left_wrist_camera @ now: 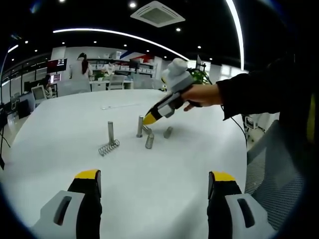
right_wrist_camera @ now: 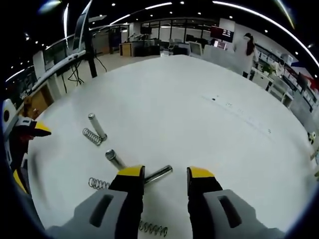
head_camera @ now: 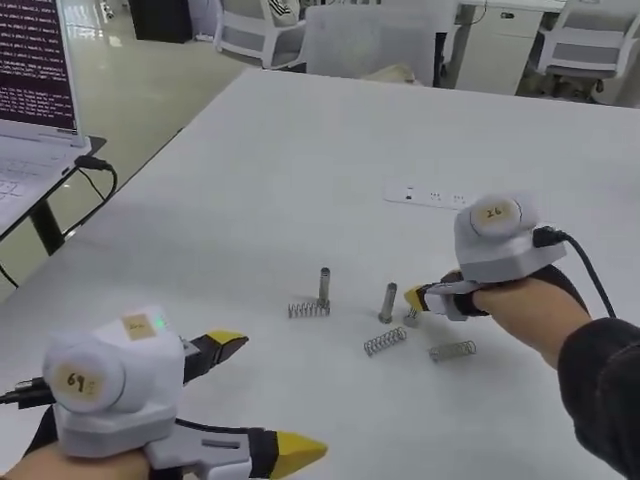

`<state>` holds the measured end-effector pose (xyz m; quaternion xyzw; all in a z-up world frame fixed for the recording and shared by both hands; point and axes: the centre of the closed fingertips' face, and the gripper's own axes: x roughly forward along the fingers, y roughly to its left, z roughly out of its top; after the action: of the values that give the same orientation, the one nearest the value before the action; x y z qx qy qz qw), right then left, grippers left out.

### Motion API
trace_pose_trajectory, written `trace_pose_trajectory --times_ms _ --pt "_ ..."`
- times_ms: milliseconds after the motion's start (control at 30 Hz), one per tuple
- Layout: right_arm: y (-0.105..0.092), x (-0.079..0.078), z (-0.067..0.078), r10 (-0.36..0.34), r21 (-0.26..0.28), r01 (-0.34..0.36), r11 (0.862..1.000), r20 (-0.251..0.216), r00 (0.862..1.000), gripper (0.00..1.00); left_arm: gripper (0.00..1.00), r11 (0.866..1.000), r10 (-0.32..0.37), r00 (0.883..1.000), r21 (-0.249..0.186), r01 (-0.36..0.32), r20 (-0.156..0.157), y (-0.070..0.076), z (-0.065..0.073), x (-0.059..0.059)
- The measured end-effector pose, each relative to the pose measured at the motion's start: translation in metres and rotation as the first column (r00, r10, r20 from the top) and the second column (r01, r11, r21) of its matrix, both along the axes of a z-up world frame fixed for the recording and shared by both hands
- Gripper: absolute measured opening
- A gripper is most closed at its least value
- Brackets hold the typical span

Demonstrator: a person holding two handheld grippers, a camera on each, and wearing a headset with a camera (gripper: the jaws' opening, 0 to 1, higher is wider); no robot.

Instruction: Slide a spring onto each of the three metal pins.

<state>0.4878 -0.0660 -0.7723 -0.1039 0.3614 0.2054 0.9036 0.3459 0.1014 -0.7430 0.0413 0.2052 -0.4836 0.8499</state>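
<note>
Two metal pins stand upright mid-table, one on the left (head_camera: 324, 284) and one right of it (head_camera: 388, 302). A third pin (right_wrist_camera: 158, 174) lies flat just ahead of my right gripper (right_wrist_camera: 163, 174), which is open with its yellow tips on either side of it. Three springs lie loose: one (head_camera: 309, 309) at the left pin's foot, one (head_camera: 385, 341) in front of the middle pin, one (head_camera: 452, 351) under my right hand. My right gripper (head_camera: 415, 298) points left, low over the table. My left gripper (head_camera: 262, 395) is open at the near edge, holding nothing (left_wrist_camera: 154, 181).
A white power strip (head_camera: 432, 196) lies beyond the pins. An open laptop (head_camera: 30, 80) stands on a side stand at the left. Office chairs (head_camera: 370, 40) line the table's far edge. A black cable (head_camera: 590, 265) trails from my right gripper.
</note>
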Motion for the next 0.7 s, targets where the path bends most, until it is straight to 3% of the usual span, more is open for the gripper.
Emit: trace_pose_trajectory --times_ms 267,700 --pt "0.004 -0.002 -0.007 -0.016 0.016 0.017 1.000 -0.047 0.999 0.23 0.85 1.000 0.000 1.000 -0.001 0.000 -0.002 -0.001 0.000 0.000" --pt "0.002 -0.004 -0.015 -0.054 0.021 0.057 0.998 -0.108 0.993 0.17 0.84 1.000 0.000 1.000 0.000 0.000 -0.006 0.000 -0.001 -0.001"
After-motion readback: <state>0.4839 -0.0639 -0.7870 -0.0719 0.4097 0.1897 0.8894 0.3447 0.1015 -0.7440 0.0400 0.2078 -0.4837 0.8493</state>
